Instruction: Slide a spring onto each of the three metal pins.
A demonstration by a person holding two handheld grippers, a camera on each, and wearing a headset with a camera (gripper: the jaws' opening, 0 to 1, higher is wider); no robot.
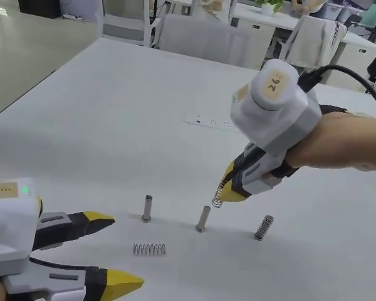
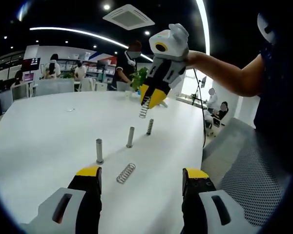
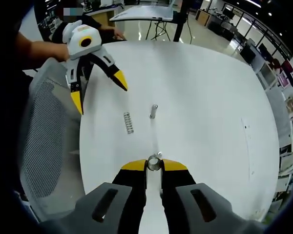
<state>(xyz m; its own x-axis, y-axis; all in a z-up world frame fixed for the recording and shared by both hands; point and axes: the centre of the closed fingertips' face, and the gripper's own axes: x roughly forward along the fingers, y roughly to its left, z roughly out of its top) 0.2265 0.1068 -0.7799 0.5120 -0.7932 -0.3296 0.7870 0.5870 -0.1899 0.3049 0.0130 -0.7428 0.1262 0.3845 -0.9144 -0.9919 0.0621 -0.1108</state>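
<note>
Left gripper [image 1: 126,253] spread wide, empty, poised by loose spring [image 1: 149,249] toward the desk's [image 1: 113,125] near edge | right gripper [image 1: 229,191] pinched on held spring [image 1: 217,195], hung tilted just above middle pin [image 1: 202,218], likely for threading | right-end pin [image 1: 263,227] wears a spring | left-end pin [image 1: 147,208] bare

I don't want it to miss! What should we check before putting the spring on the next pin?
1. Right gripper shut on held spring: ok.
2. Middle pin bare: ok.
3. Held spring straight over middle pin: cannot tell.
4. Right pin wears a spring: ok.
5. Loose spring lies near left pin: ok.
6. Left gripper open, apart from pins: ok.
</note>
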